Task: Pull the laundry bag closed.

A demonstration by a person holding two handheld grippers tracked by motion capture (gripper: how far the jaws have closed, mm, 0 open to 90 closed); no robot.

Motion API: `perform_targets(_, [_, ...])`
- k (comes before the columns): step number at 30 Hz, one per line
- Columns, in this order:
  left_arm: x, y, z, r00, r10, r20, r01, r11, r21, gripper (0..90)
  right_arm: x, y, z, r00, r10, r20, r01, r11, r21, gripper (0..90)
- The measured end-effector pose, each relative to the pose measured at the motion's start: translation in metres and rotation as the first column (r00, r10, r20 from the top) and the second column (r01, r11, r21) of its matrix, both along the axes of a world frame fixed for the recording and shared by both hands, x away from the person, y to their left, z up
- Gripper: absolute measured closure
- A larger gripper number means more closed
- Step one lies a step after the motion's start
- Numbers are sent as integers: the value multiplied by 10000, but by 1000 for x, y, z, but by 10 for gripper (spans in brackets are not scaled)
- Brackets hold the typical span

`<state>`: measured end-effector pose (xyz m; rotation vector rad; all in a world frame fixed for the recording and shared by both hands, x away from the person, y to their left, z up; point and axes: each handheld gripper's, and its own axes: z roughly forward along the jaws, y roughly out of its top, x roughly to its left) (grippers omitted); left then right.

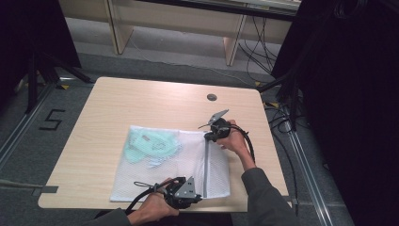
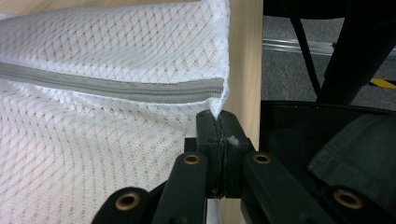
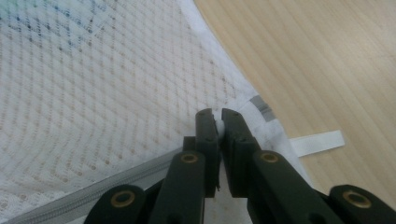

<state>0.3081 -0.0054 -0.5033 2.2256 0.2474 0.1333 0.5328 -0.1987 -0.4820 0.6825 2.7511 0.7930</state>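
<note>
A white mesh laundry bag [image 1: 174, 162] is laid flat on the wooden table [image 1: 108, 101], a mint-green garment [image 1: 153, 143] seen inside it left of the grey zipper [image 1: 206, 165]. The bag is judged light, soft and floppy, best held at its hemmed edges by the zipper ends. The left gripper [image 2: 218, 122] is clamped on the near corner, the right gripper [image 3: 215, 122] on the far edge; a white loop tab [image 3: 317, 141] is resolved in the right gripper view.
</note>
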Motion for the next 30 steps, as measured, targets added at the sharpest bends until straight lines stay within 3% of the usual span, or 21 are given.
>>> perform_targets(4, [0,0,-1,10000,-85,31,85,9999,87,889,2,0,0,9998,-191,108,190,9998,87,864])
perform_targets(8, [0,0,-2,10000,-91,-23,91,9999,71,890,4,0,0,9998,-2,197,2,10000,20,864])
perform_targets(11, [1,0,-2,9999,-136,14,136,9999,105,890,3,1,0,9995,-252,211,250,9996,108,864])
perform_targets(21, [4,2,0,9996,47,-283,-52,9998,-200,890,4,1,1,9991,-275,328,268,9994,210,864])
perform_targets(30, [5,1,-3,9995,114,-307,-116,9999,-52,887,4,2,0,9985,-386,386,378,9990,228,863])
